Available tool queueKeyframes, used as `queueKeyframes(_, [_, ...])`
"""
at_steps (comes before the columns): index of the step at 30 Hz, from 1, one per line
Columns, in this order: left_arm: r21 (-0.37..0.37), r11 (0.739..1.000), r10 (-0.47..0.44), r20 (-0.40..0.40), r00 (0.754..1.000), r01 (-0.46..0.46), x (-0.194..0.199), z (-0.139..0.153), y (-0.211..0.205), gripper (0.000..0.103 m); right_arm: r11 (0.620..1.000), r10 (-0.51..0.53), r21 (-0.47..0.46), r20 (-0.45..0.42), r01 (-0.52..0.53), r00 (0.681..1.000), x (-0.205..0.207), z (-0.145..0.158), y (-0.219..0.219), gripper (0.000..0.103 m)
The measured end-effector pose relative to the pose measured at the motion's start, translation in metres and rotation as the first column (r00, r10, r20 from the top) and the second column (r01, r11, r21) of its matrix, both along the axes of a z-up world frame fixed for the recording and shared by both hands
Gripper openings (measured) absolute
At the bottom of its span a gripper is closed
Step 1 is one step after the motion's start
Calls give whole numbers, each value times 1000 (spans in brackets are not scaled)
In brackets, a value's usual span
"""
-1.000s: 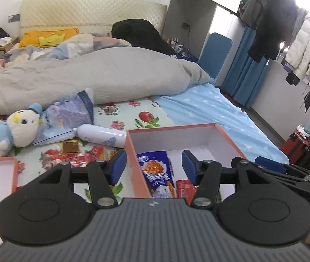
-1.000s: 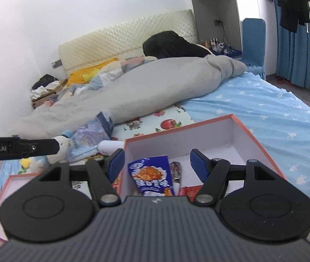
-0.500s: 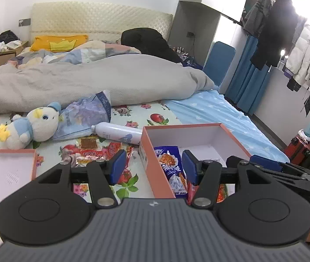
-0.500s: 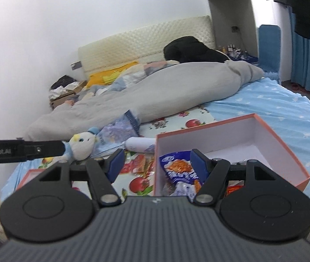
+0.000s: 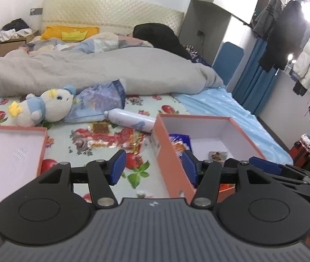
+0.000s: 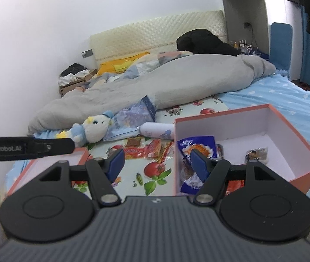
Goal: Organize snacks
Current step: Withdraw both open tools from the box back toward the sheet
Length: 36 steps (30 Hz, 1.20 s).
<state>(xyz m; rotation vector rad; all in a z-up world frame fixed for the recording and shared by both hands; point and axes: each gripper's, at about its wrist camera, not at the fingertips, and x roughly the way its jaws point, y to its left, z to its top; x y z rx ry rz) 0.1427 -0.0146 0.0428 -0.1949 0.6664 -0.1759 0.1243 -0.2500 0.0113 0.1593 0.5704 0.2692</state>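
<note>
Left wrist view: the left claw (image 5: 152, 169) – spread, pinching nothing – has slid leftward, so the orange cardboard box (image 5: 165, 152) sits further right. Right wrist view: the right claw (image 6: 158, 163), equally spread and empty, shifted likewise – red snack packets (image 6: 149, 150) now show on the bed (image 6: 155, 174).

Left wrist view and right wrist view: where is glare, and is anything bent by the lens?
Left wrist view: strong glare behind the hanging coats; the wardrobe edge leans and curves. Right wrist view: no glare, even light; the white wall fades into haze, the orange box looks splayed.
</note>
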Motion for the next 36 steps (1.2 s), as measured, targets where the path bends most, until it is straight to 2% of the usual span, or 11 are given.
queueKeyframes(2, [-2,1000,18,-11,1000,-18,0,-8,7,72,1000,13,-12,-5,-13,1000,-2,-3,7,69])
queueKeyframes(12, [-34,999,26,-35,999,-27,-4,-42,30,72,997,64,-45,-3,-64,998,-8,-24,39,69])
queueKeyframes(20, [-37,997,68,-98,993,-72,0,-68,46,73,996,82,-34,-42,-83,996,0,-45,53,69])
queueKeyframes(25, [-46,994,97,-102,990,-102,5,-81,58,74,993,109,-39,-35,-110,993,9,-57,62,68])
queueKeyframes(33, [-54,989,126,-141,982,-134,35,-110,75,74,991,106,-73,-42,-109,993,28,-81,69,68])
queueKeyframes(36, [-35,991,122,-150,981,-128,49,-119,80,75,991,100,-80,-38,-103,994,37,-91,73,68])
